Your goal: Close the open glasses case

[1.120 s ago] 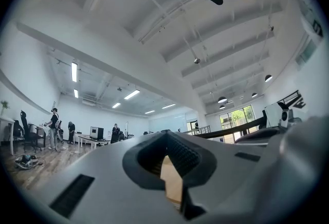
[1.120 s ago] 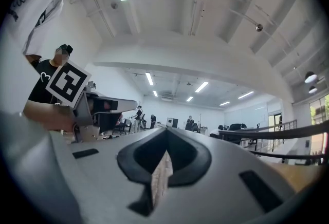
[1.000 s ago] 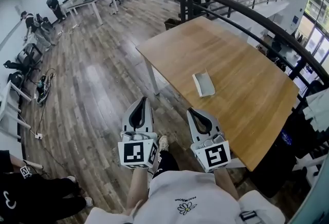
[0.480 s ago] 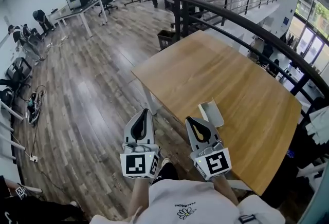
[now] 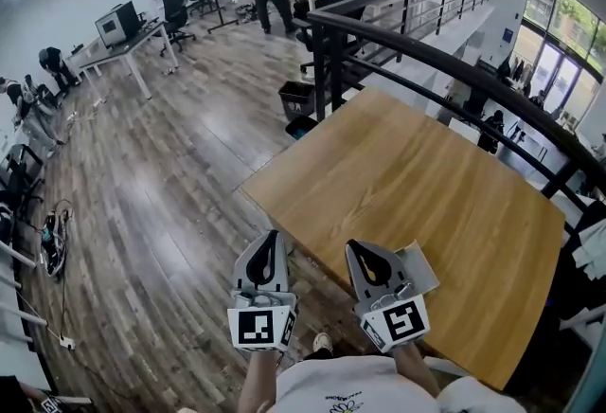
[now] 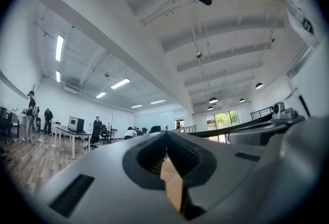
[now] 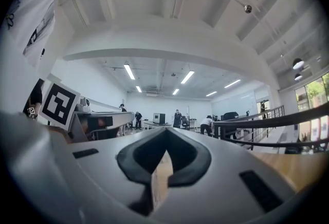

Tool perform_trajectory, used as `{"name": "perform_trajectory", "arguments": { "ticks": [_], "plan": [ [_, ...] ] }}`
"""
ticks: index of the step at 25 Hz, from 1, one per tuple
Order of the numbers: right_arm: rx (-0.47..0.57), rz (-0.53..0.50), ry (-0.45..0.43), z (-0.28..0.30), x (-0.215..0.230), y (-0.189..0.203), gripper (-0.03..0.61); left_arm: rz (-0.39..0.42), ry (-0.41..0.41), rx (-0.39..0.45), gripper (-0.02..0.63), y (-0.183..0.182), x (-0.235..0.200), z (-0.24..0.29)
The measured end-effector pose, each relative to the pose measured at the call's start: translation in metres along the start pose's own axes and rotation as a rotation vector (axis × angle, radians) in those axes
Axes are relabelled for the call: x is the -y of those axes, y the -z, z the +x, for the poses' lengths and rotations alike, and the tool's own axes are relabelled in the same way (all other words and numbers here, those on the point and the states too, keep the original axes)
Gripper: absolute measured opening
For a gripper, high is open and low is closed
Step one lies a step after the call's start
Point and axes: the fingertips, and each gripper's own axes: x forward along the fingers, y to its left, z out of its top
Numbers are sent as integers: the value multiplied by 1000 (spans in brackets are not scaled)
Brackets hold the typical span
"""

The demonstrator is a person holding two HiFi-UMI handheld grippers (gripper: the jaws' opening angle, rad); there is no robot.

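Because the open glasses case (image 5: 420,267) lies by the bench's (image 5: 407,174) near edge, half hidden behind our right fingers (image 5: 353,248), we risk knocking it off. Those and our left fingers (image 5: 274,237) are pressed together, holding nothing, so a blunt push could skid it.

A wooden table (image 5: 426,193) stands on plank floor (image 5: 161,184) beside a black railing (image 5: 445,65).
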Motion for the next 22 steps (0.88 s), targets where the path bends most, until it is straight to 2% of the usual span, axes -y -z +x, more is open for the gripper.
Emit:
{"name": "perform_trajectory", "arguments": {
  "ticks": [3,6,11,16,18,20,22],
  "plan": [
    [-37,7,16,15,4,13,8,-28,23,-24,16,16,-11,19],
    [-67,31,27,21,19,27,8,-37,47,-46,16,25,-2,33],
    [-53,14,70,18,37,20,8,-42,120,-48,17,26,22,50],
    [-42,-7,219,-23,78,22,8,-45,254,-17,21,22,72,73],
    [-34,-17,294,-45,109,24,8,-54,320,-4,59,22,102,89],
    [-38,-9,413,-76,134,29,8,-68,425,-16,64,27,138,101],
    [-53,13,535,-110,149,34,8,-75,565,-45,91,36,178,105]
  ]
}}
